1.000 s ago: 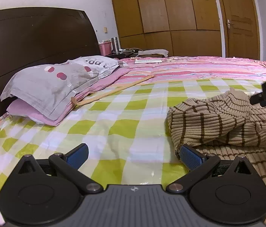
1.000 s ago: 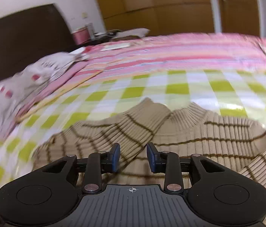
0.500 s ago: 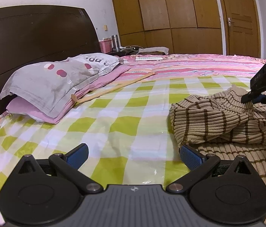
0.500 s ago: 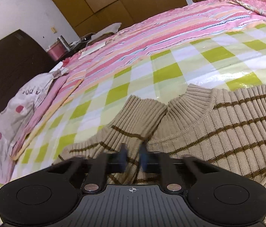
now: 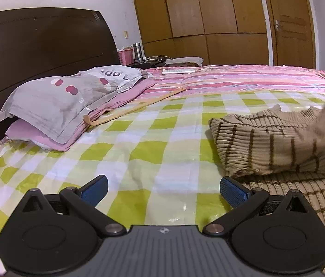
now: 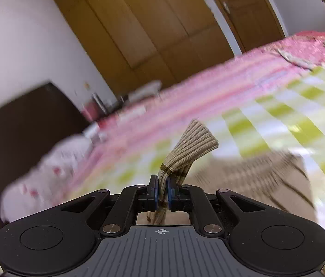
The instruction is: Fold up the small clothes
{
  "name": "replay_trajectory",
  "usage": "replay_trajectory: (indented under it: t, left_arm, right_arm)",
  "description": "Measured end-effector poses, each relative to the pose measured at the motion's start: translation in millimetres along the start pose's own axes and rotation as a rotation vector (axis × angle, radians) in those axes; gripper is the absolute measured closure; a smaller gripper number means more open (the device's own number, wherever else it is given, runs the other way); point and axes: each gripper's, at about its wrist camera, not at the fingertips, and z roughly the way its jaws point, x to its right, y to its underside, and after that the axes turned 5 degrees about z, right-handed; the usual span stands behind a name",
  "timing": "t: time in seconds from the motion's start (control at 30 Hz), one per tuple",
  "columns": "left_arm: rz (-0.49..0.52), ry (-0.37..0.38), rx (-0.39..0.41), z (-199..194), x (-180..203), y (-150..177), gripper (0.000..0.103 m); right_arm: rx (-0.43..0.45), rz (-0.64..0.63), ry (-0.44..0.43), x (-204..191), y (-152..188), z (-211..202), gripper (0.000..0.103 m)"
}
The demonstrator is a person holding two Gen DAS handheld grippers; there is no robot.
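Meanwhile right gripper (image 6: 161, 190) tilted, raised, clamped on sweater cuff (image 6: 191, 147), jaws easing apart; left gripper (image 5: 163, 187) level, spread wide.

A: Where is the sweater (image 5: 278, 147) lying for you?
B: It is lying on the bed (image 5: 139, 152), right of your left gripper (image 5: 163, 188); the pillow (image 5: 63, 101) is sitting far left, against the headboard (image 5: 35, 46).

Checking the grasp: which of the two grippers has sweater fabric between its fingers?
The right gripper, pinching the beige striped sweater by its cuff. The left gripper stands wide, nothing between.
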Motion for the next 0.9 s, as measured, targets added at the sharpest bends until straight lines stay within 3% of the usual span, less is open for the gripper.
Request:
replay_trajectory:
  t: [0.13,0.27,0.37,0.43,0.47,0.63,0.8,0.87,0.9]
  left_arm:
    - [0.032,-0.003,0.015,-4.0,6.3,0.7,0.000]
    - [0.057,0.003,0.028,-5.4,11.4,1.1,0.000]
    - [0.041,0.018,0.037,-3.7,12.2,-3.0,0.000]
    - [0.022,0.036,0.039,-0.1,12.0,-8.5,0.000]
    - [0.016,0.039,0.038,2.1,12.4,-11.1,0.000]
    - [0.052,0.037,0.066,12.5,23.4,-17.4,0.000]
    - [0.089,0.059,0.042,28.2,35.0,-15.2,0.000]
    - [0.106,0.070,0.022,32.3,37.5,-12.9,0.000]
    - [0.115,0.067,0.015,33.9,38.9,-12.0,0.000]
  right_arm:
    - [-0.022,-0.121,0.160,14.0,25.6,-5.2,0.090]
    - [-0.003,-0.147,0.196,16.0,24.7,-20.1,0.088]
    - [0.012,-0.254,0.121,-4.4,20.6,-21.4,0.084]
    - [-0.057,-0.361,0.029,-29.9,21.5,-1.8,0.069]
    - [-0.110,-0.415,-0.023,-42.7,23.9,13.2,0.067]
    - [-0.268,-0.661,-0.161,-87.6,45.4,78.9,0.067]
    - [-0.389,-0.745,-0.225,-102.8,56.8,112.2,0.068]
    - [-0.415,-0.809,-0.201,-105.5,63.4,120.6,0.072]
    - [-0.416,-0.830,-0.185,-104.7,66.3,121.8,0.086]
